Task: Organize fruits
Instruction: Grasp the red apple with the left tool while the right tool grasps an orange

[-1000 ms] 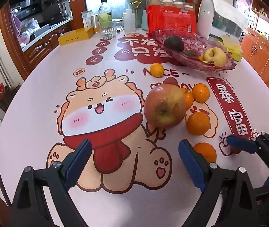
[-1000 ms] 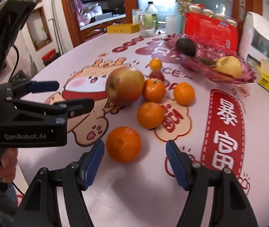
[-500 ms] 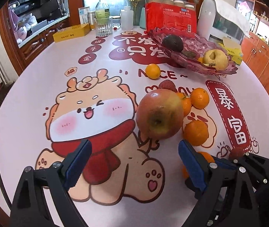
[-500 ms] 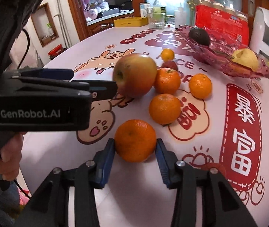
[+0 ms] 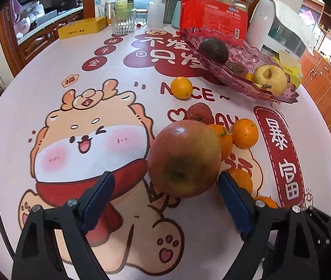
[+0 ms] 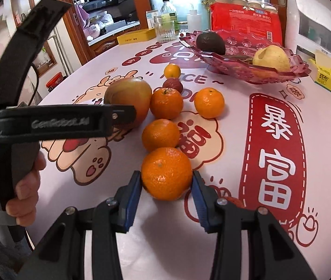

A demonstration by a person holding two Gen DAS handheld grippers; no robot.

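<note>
1. Right gripper [image 6: 166,184] is clamped on the nearest mandarin [image 6: 166,173]: both blue pads press against its sides, and the fruit sits on the tablecloth [image 6: 212,221] at the near end of the cluster.
2. Left gripper [image 5: 165,193] stands wide and its jaws are closing. The big red-green apple [image 5: 184,158] lies between them; the right-hand pad is up against the apple's flank, the left-hand pad clearly apart from it, so no grip.
3. From the right wrist view, a hand [image 6: 23,186] grips the left gripper's black handle, and its finger crosses in front of the apple.
4. Just beyond the held mandarin there's a second mandarin [image 6: 160,134], close behind it.
5. Further on, two more mandarins: one [image 6: 166,103] touching the apple's side, another [image 6: 209,103] a little to the right of it.
6. A small red lychee-like fruit [image 6: 172,84] sits behind those, and a small orange [image 6: 172,70] stands alone beyond it.
7. At the far right, the pink glass fruit dish [image 6: 300,68] holds a dark avocado [image 6: 210,40] and a yellow apple [image 6: 271,58], set apart inside it.
8. Behind the dish: a red pack of bottles [image 6: 244,21] and a clear bottle [image 6: 168,11], with a yellow box [image 6: 136,36] along the table's far edge.
</note>
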